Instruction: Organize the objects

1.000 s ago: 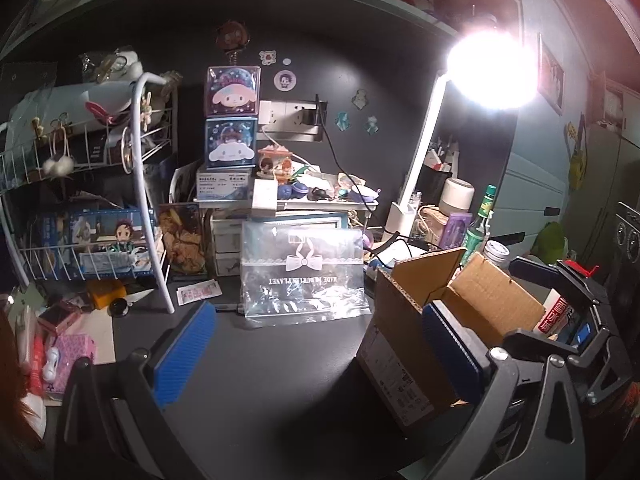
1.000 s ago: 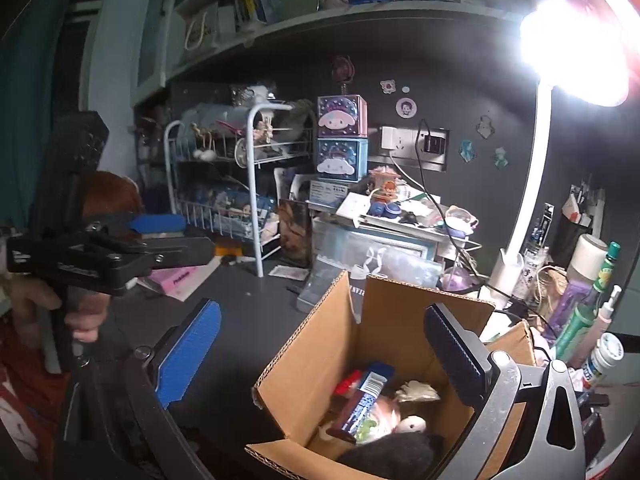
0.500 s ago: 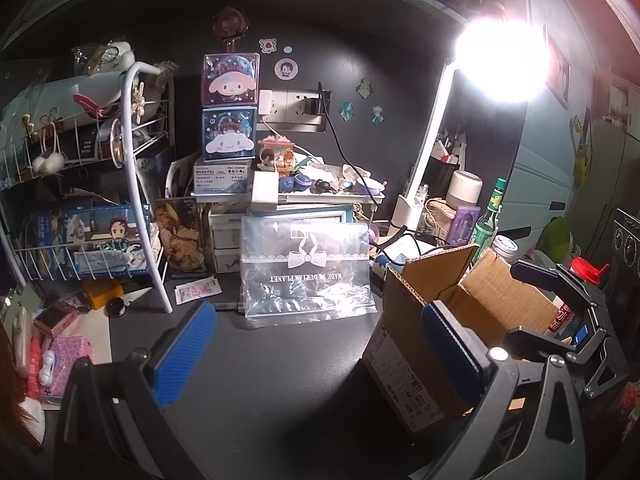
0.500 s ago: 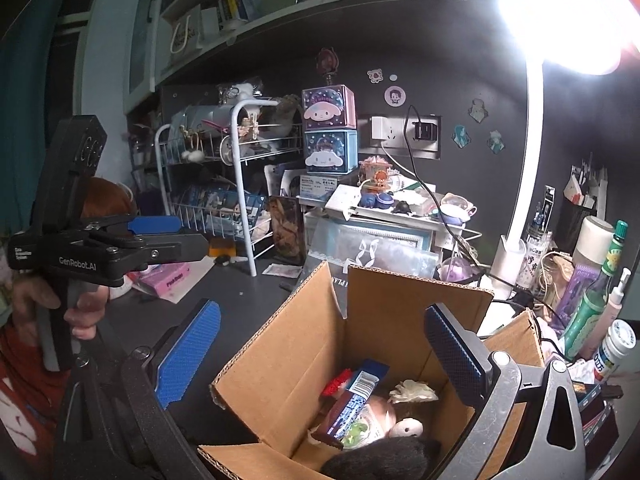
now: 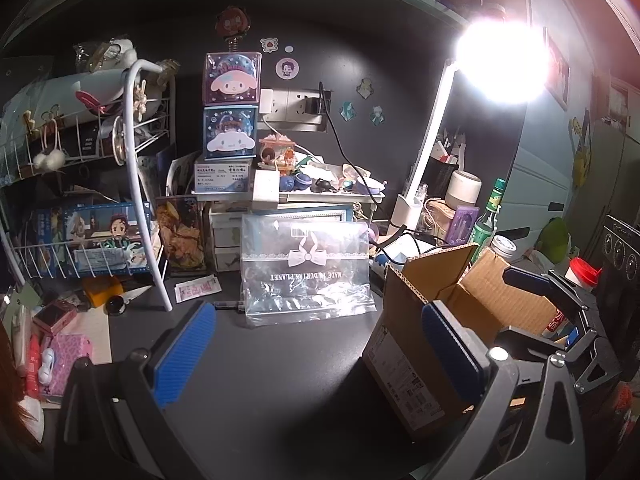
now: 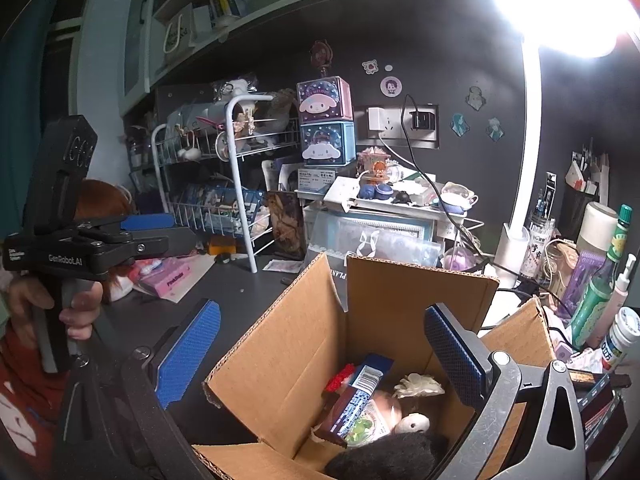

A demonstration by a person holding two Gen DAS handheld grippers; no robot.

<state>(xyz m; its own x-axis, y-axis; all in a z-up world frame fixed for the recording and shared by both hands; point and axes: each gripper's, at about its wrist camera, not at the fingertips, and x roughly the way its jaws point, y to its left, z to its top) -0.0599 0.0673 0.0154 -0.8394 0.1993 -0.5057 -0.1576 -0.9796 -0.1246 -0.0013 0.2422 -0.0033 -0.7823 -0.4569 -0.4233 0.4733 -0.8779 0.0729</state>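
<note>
An open cardboard box (image 6: pixel 304 344) stands on the dark desk; it holds a snack packet (image 6: pixel 352 400), a white flower and soft toys. My right gripper (image 6: pixel 320 356) is open and empty, held over the box's opening. The box also shows at the right of the left wrist view (image 5: pixel 404 344). My left gripper (image 5: pixel 320 352) is open and empty above the bare desk, left of the box. A clear zip bag (image 5: pixel 306 272) with a white bow leans against drawers behind it. The left gripper shows in the right wrist view (image 6: pixel 148 228).
A white wire rack (image 5: pixel 80 184) with cards and trinkets stands at the left. Stacked character boxes (image 5: pixel 232 104), a cluttered small shelf (image 5: pixel 320 192) and a bright desk lamp (image 5: pixel 500 60) stand behind. Bottles (image 6: pixel 596 288) crowd the right side. A pink pack (image 5: pixel 60 356) lies at the left.
Both grippers have drifted slightly; the box has come a little closer under the right gripper. Nothing was gripped or released.
</note>
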